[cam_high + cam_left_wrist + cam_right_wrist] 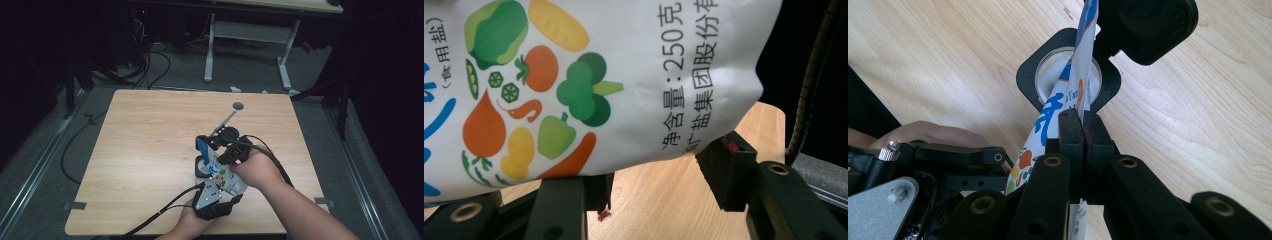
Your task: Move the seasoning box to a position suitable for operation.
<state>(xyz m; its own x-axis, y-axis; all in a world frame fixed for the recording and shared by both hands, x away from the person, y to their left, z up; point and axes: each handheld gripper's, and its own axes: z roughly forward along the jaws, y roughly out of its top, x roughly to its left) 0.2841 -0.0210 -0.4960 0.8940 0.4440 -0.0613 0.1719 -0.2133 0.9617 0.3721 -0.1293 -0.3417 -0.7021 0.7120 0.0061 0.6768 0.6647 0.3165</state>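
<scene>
A white salt bag [224, 176] printed with vegetables and blue characters hangs tilted over a black square container [199, 169] on the wooden table [145, 150]. In the right gripper view the bag [1044, 127] points its top corner into the container's [1029, 75] round opening, which shows white inside; the black lid [1148, 25] stands open behind it. My right gripper [1081, 120] is shut on the bag's thin upper part; it shows in the high view at the right gripper [227, 156]. My left gripper [664, 172] holds the fat lower end of the bag [624, 75] between its jaws, near the front edge [219, 194].
A grey spoon-like tool [230, 117] with a round end lies on the table just beyond the container. Cables trail from both grippers toward the front edge. Past the table's far edge stand white desk legs [209, 50] and floor cables [150, 65].
</scene>
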